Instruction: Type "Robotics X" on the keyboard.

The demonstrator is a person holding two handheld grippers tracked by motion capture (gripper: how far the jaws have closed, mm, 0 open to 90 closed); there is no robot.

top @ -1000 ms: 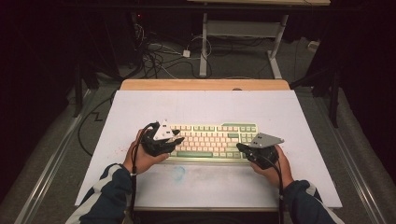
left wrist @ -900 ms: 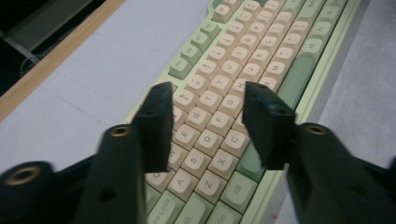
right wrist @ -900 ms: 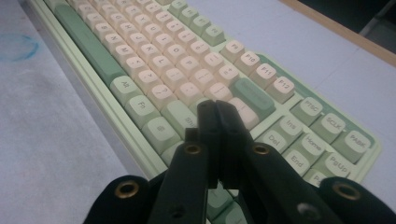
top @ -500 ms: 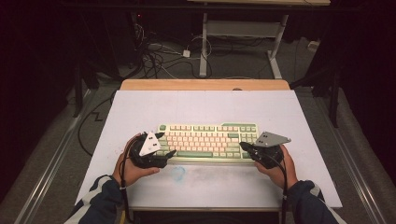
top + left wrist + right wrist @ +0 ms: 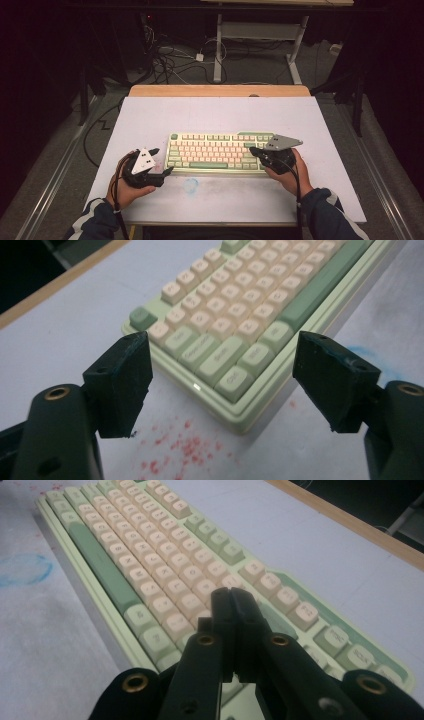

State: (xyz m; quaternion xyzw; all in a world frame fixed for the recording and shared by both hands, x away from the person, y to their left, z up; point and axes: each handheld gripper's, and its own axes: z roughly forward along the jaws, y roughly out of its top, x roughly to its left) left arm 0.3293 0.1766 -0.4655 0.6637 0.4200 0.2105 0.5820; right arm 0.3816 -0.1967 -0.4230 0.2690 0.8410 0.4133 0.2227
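the table (image 5: 150, 120) is covered by a white sheet, wood edge exposed along the far side. a blue smudge (image 5: 190, 185) is noted on the sheet near the front edge, and red specks (image 5: 192, 445) are seen by the keyboard's near-left corner.

the keyboard (image 5: 220, 151), pale green case with cream and green keys, is laid flat near the middle of the table, long side parallel to the front edge. it is not lifted or gripped by anything.

the left gripper (image 5: 161, 161) is held just off the keyboard's left end; jaws are spread wide, nothing between them, and the corner of the case is framed in the gap in the left gripper view. no contact is made.

the right gripper (image 5: 253, 150) is positioned over the right-hand keys; jaws are pressed together, empty, tips low above a cream key. whether the key is touched cannot be told.

judged: key pressing with the right tips is in hand; how many keys are done cannot be read.
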